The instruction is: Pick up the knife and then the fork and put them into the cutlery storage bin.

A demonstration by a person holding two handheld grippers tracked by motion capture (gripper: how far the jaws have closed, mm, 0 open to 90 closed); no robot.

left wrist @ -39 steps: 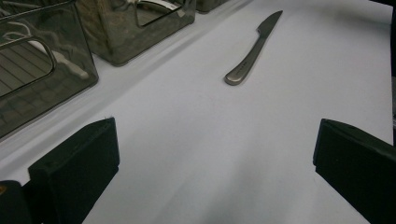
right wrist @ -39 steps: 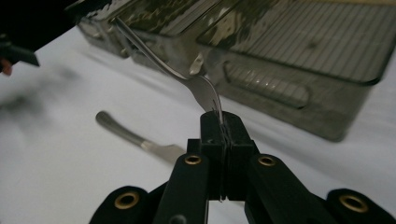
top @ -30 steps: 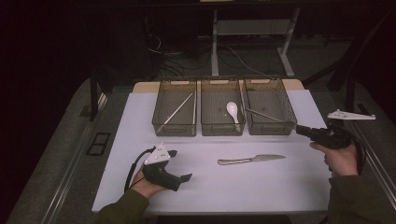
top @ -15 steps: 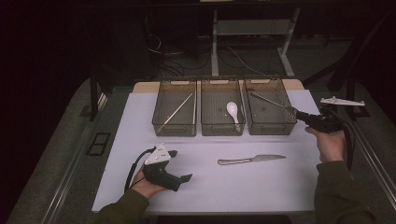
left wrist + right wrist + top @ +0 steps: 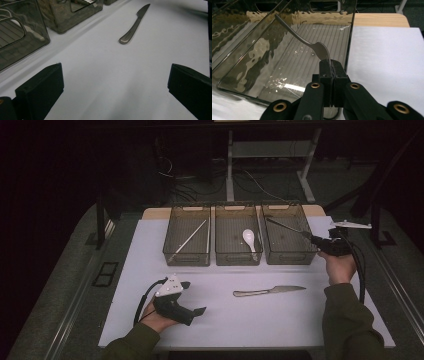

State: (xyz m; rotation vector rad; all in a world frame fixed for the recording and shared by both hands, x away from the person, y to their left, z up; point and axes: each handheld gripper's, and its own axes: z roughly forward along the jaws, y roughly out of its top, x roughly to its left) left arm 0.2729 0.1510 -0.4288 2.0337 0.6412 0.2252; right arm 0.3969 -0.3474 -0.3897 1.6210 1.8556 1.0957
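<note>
Fork [image 5: 312,45] sits pinched by its tines in the right gripper [image 5: 331,65], whose jaws are clamped on it, the handle slanting over the right bin [image 5: 287,255] at the far right of the counter [image 5: 300,320]. Left gripper [image 5: 195,312] rests at the near left, jaws wide apart with nothing between them, and a knife [image 5: 270,291] lies near the middle.

High view overhead; gripper views low and close, sharing its white table [image 5: 220,320].

text: none legible | labels: none | numbers: none
</note>
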